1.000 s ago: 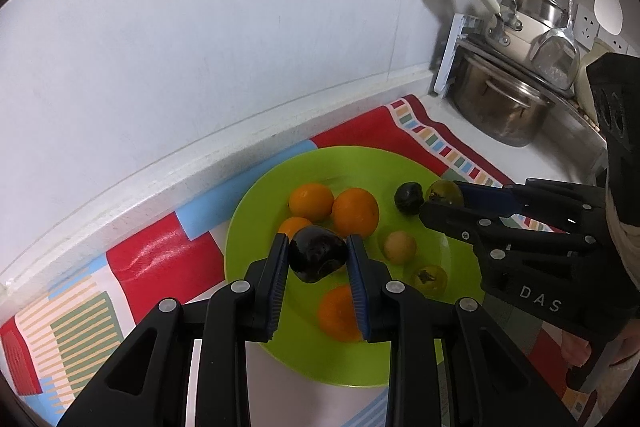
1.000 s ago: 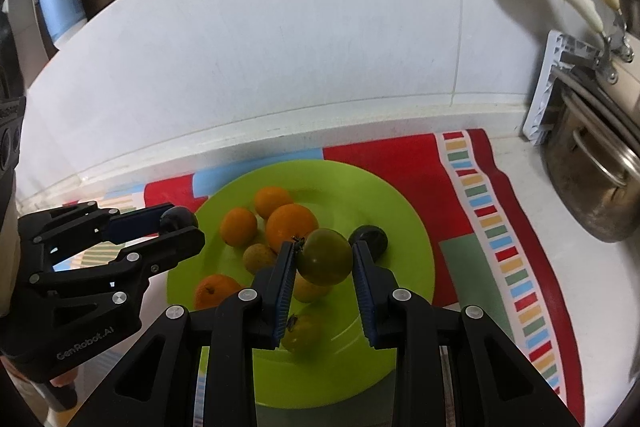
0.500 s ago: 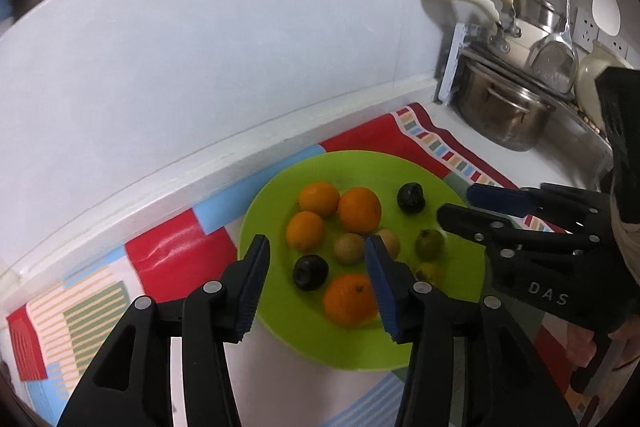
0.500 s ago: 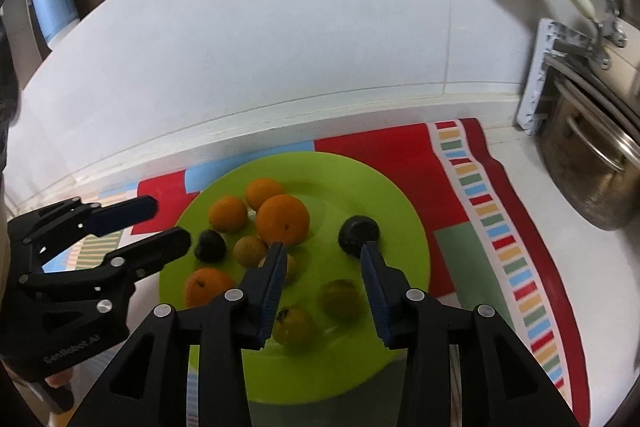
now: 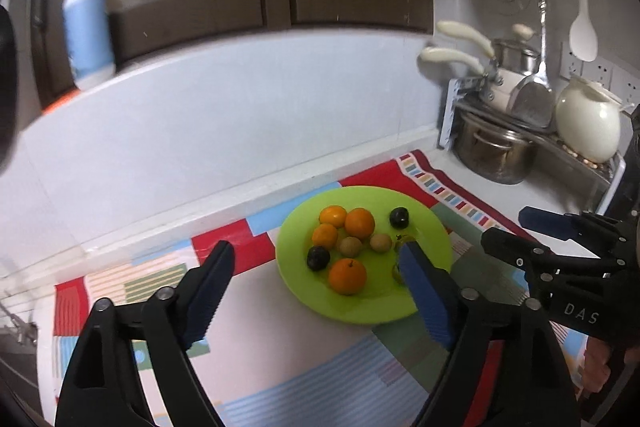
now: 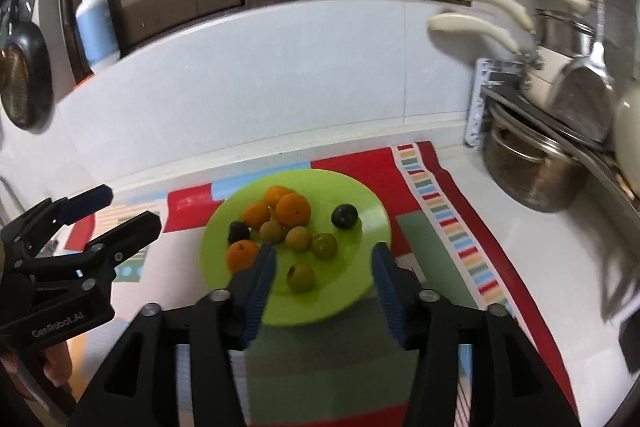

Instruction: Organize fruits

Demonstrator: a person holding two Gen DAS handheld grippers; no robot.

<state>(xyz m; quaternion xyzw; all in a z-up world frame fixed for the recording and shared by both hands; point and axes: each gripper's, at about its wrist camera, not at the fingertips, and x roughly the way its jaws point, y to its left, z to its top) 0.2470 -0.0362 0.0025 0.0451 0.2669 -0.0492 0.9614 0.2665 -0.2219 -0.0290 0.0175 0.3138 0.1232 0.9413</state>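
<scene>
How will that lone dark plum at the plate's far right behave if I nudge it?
The dark plum looks round and smooth, so it probably rolls easily. It sits apart from other fruit, so nothing would check it. The green plate looks shallow, so it might roll off.

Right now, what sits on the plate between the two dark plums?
In the right wrist view, two brownish-green fruits lie between the dark plums, just below the biggest orange, all on the green plate.

Bright fruit on a lime-green plate (image 6: 372, 223)

Four oranges (image 6: 293, 209), two dark purple plums (image 6: 344, 215) and yellow-green fruits (image 6: 324, 245) sit over a mat (image 6: 448, 227) of red, blue, green blocks and stripes.
</scene>
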